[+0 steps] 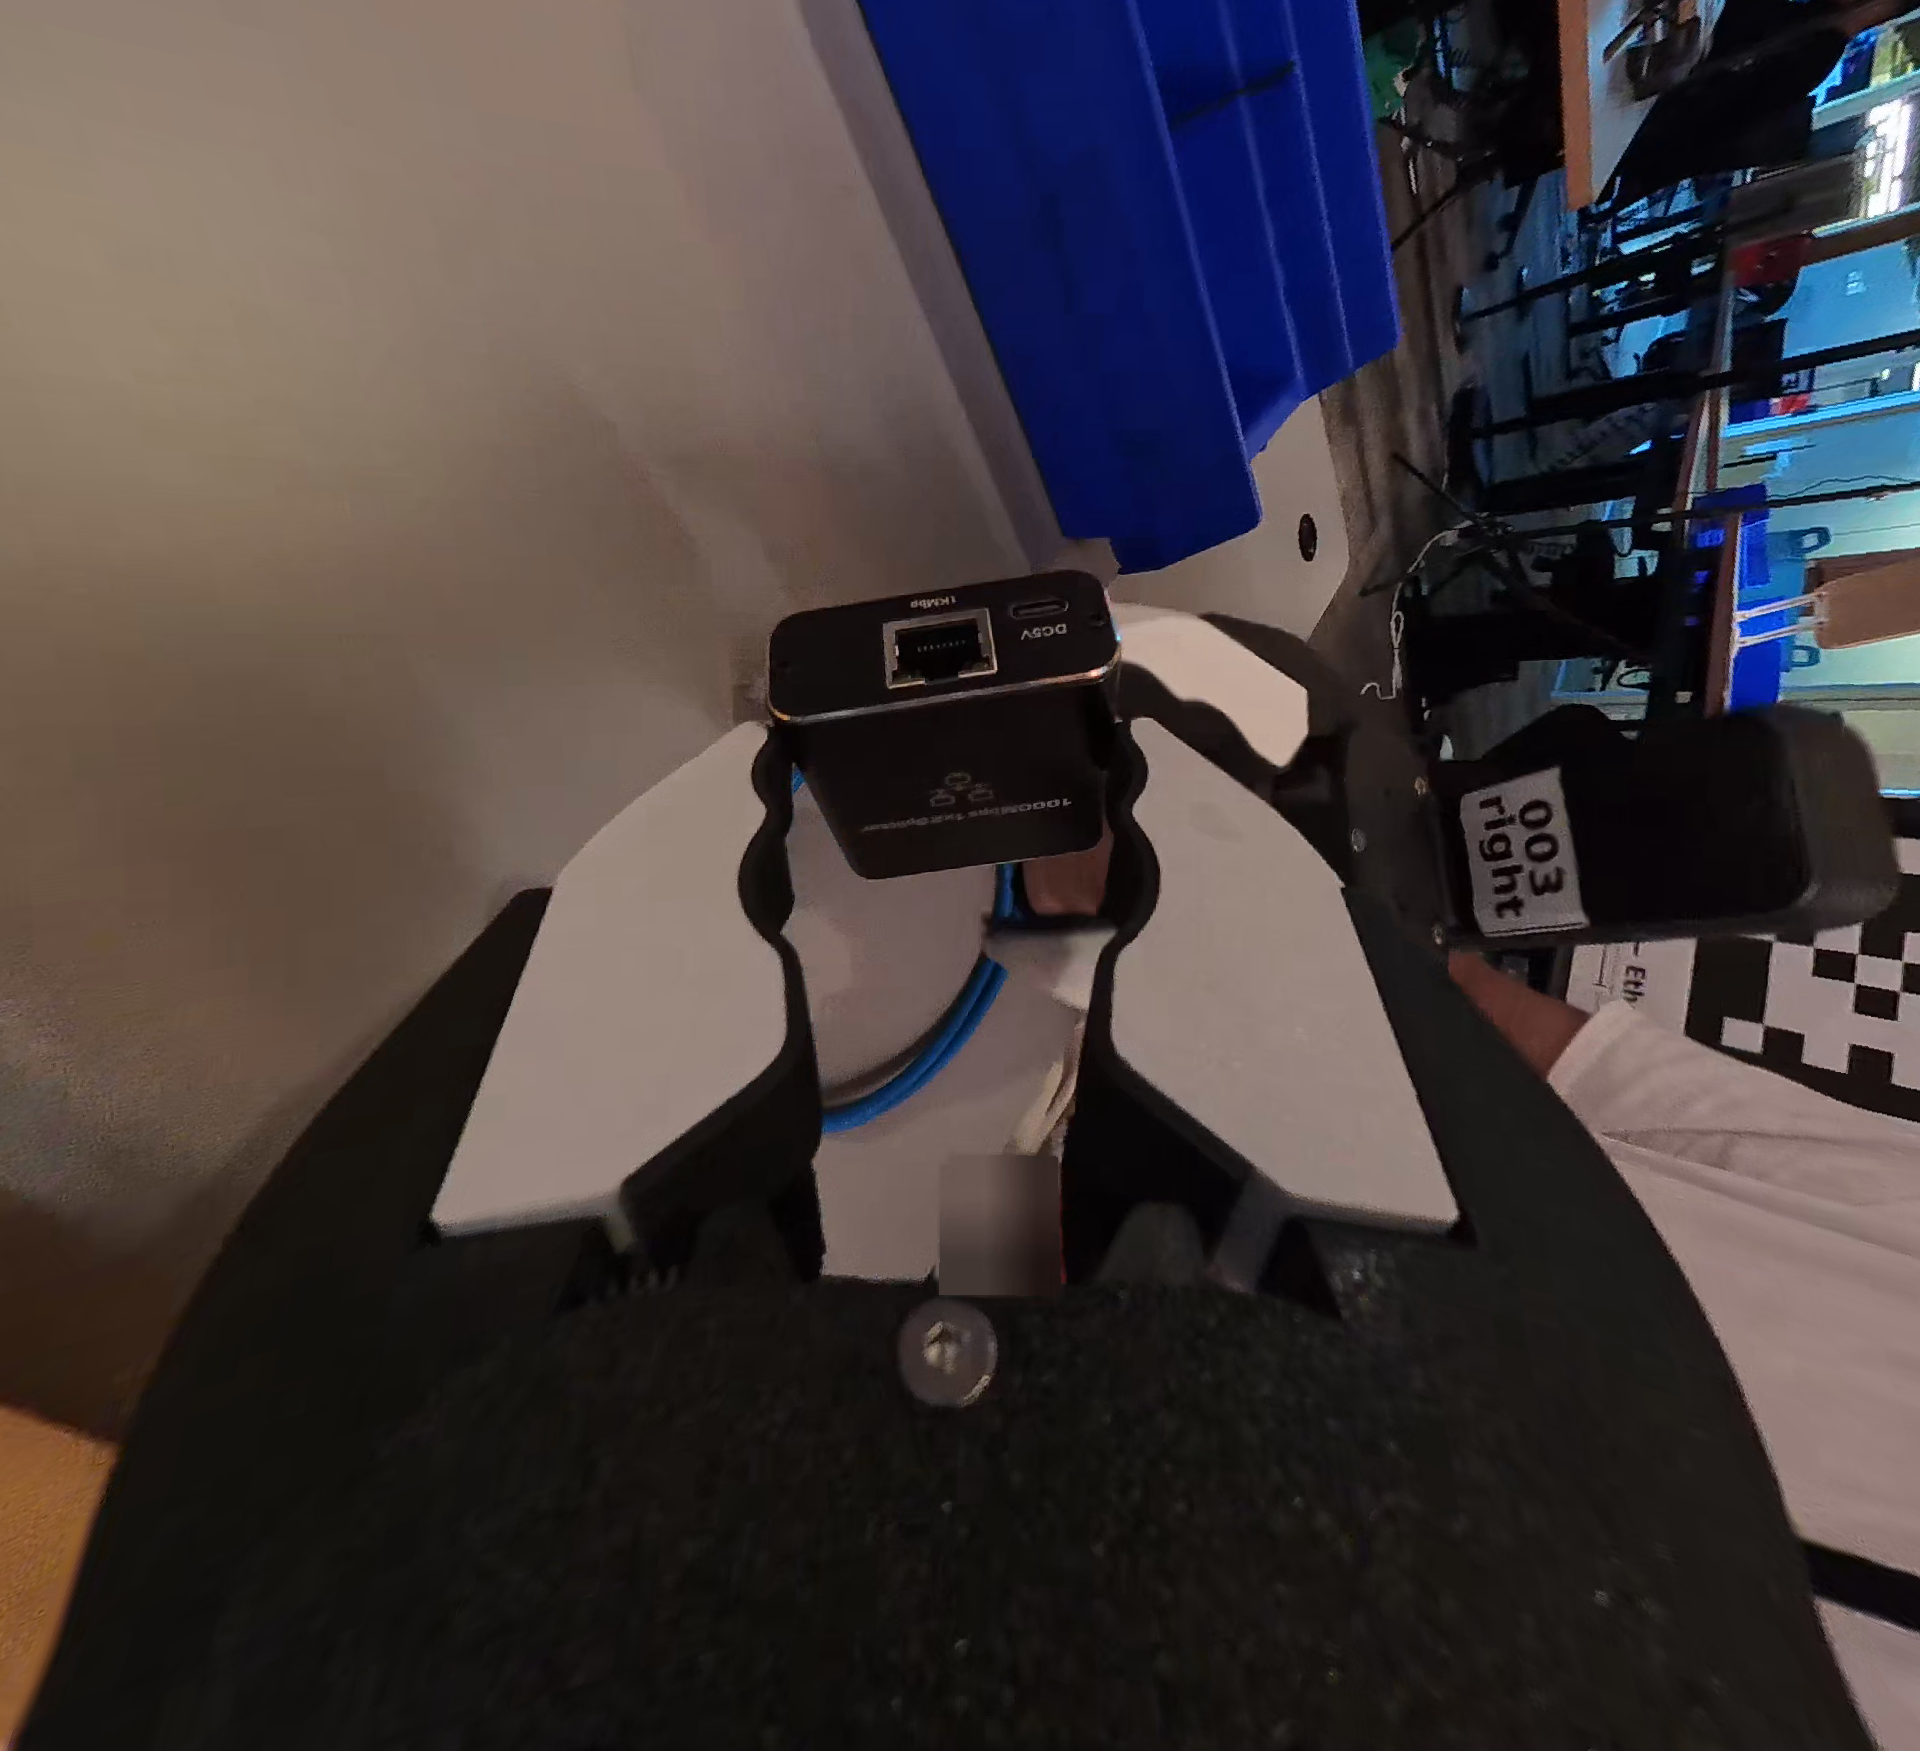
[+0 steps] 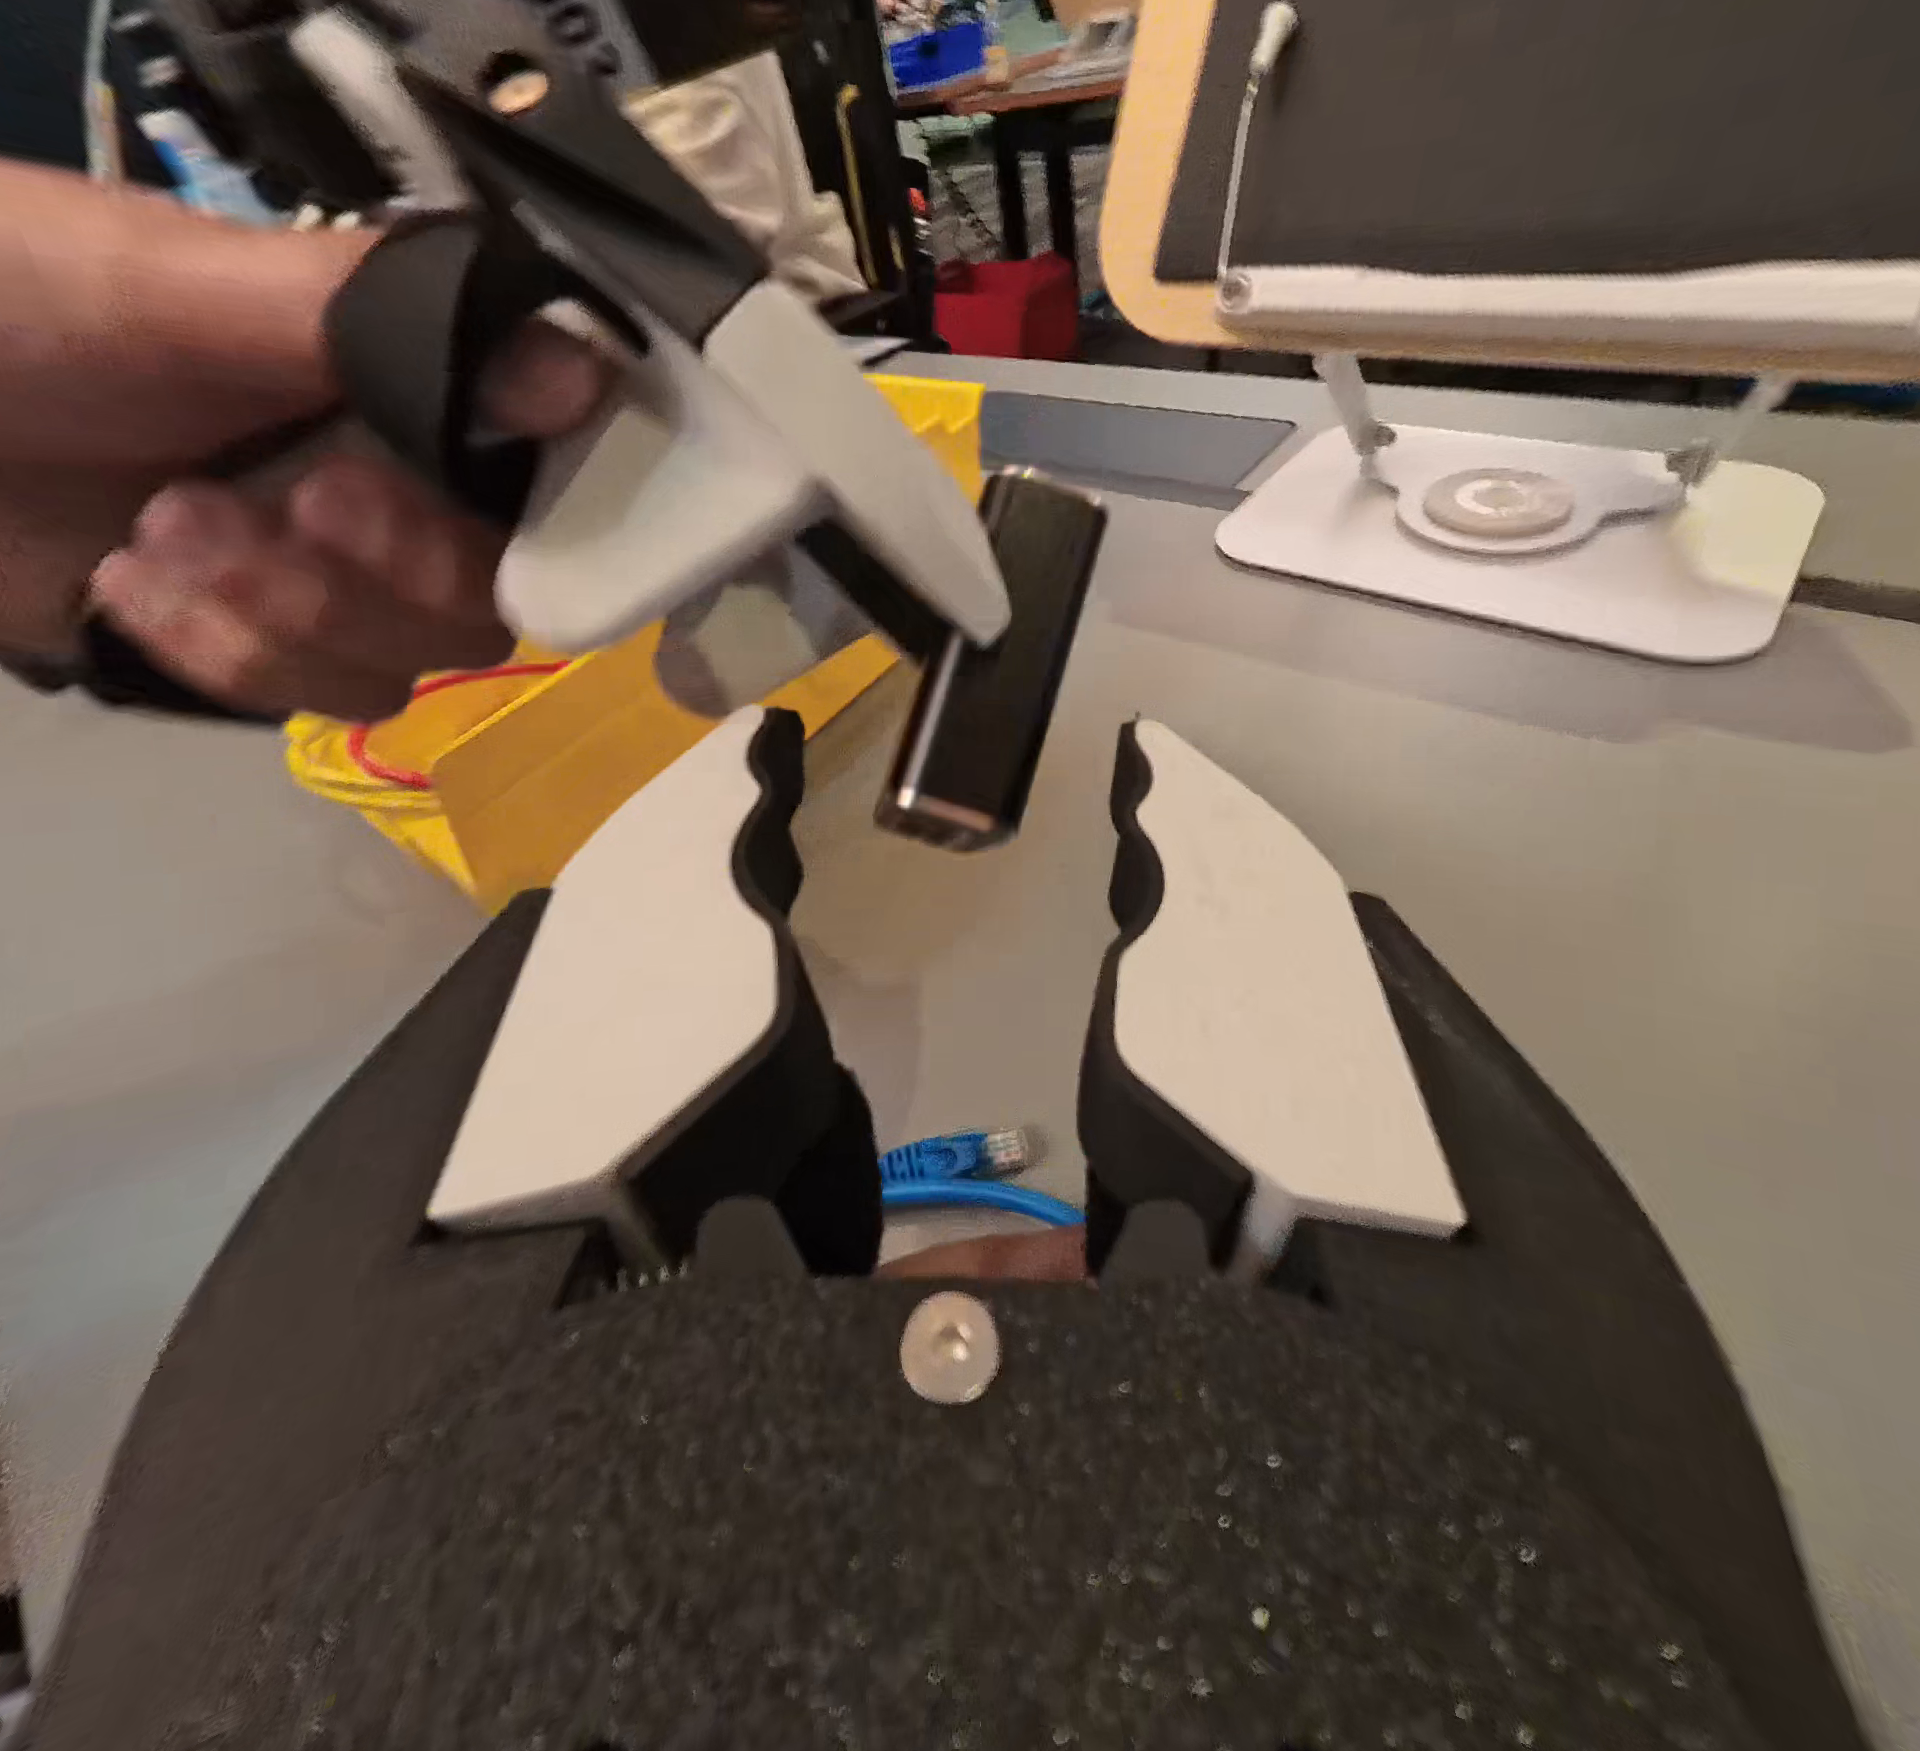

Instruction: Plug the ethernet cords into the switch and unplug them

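Switch (image 2: pixel 992 652) clamped in left gripper (image 1: pixel 940 766) up off the table, long axis tilted, its low end just ahead of the open, empty right gripper (image 2: pixel 951 828); blue cord (image 2: pixel 961 1171) plug lies on table below right gripper, the nearer one

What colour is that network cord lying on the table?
Bright blue cord, clearest in the right wrist view.
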Demonstrator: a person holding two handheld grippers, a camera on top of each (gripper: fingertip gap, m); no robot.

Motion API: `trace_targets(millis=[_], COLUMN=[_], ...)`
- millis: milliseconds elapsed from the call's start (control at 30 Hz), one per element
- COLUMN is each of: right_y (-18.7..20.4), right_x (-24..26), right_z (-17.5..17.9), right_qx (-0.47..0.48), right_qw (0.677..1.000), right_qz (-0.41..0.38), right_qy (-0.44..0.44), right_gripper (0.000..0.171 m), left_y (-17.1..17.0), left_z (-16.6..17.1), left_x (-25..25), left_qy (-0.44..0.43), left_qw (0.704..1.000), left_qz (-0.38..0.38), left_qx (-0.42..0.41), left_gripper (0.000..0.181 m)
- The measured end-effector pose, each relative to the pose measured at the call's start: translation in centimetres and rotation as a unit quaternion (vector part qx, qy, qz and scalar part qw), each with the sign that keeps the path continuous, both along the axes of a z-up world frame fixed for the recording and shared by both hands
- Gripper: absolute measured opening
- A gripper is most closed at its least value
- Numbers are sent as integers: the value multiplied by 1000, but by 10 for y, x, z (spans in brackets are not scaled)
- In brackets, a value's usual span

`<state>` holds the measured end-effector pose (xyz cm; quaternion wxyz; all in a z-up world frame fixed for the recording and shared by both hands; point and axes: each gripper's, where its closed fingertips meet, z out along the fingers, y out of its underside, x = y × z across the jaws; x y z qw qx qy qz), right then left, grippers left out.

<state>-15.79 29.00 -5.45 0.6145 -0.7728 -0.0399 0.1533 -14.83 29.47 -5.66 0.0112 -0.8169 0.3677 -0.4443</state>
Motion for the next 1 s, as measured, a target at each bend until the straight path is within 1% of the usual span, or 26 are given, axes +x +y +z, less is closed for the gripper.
trace_targets(millis=[33, 67, 100, 167, 233, 300, 333, 400, 433, 467, 500, 533, 567, 633, 667, 700, 733, 833, 900, 933, 967, 1000], right_y=[3, 4, 2, -2, -7, -12, -15, -21, -23, -26, -28, -31, -32, -38, -42, -45, -48, -57, -61, -63, -64, -65], right_x=[6, 9, 7, 6, 9, 16, 19, 22, 23, 23, 22, 19, 17, 7, 0, -6, -12, -26, -33, -37, -39, -41], right_z=[-4, -8, -12, -22, -27, -26, -24, -18, -13, -7, -2, 4, 8, 16, 18, 17, 16, 5, 1, 0, -2, -4], right_qx=[-16, -31, -48, -83, -108, -126, -136, -163, -170, -181, -192, -202, -209, -227, -241, -251, -262, -296, -308, -312, -316, -318], right_qw=[1000, 999, 998, 994, 989, 977, 968, 941, 924, 902, 878, 852, 827, 770, 741, 719, 700, 667, 661, 659, 665, 673], right_qz=[-18, -21, 0, 23, 47, 72, 86, 122, 138, 155, 177, 199, 214, 257, 280, 296, 310, 333, 342, 349, 352, 354], right_qy=[12, 25, 41, 65, 94, 158, 195, 270, 315, 359, 401, 440, 477, 539, 560, 577, 588, 597, 593, 588, 578, 566], right_gripper=[53, 39, 25, 25, 25, 25, 25, 25, 25, 24, 25, 25, 25, 24, 24, 24, 24, 24, 25, 25, 25, 25], left_y=[-4, -8, -8, -8, 3, 8, 6, -3, -10, -19, -27, -34, -40, -51, -55, -59, -60, -65, -68, -69, -70, -71], left_z=[-2, -4, -6, -7, 1, 16, 23, 28, 28, 25, 22, 19, 17, 15, 13, 10, 7, -6, -11, -12, -12, -13], left_x=[2, 3, 4, 5, 4, -1, -5, -13, -16, -18, -20, -22, -24, -26, -26, -26, -27, -32, -33, -34, -35, -36], left_qy=[0, 2, 3, -14, -56, -125, -159, -197, -206, -208, -197, -181, -163, -129, -112, -96, -77, -32, -25, -26, -28, -28], left_qw=[1000, 1000, 1000, 997, 987, 962, 940, 881, 843, 802, 765, 729, 691, 620, 591, 561, 523, 393, 318, 292, 271, 257], left_qz=[-2, -3, -1, -14, -6, -20, -41, -80, -102, -127, -142, -152, -157, -177, -195, -220, -242, -324, -351, -358, -359, -364], left_qx=[6, 13, 26, 74, 151, 243, 298, 422, 486, 545, 596, 642, 687, 753, 775, 792, 813, 860, 880, 887, 893, 895], left_gripper=[58, 58, 57, 55, 51, 56, 58, 58, 60, 67, 68, 63, 55, 51, 52, 58, 60, 54, 45, 41, 32, 30])
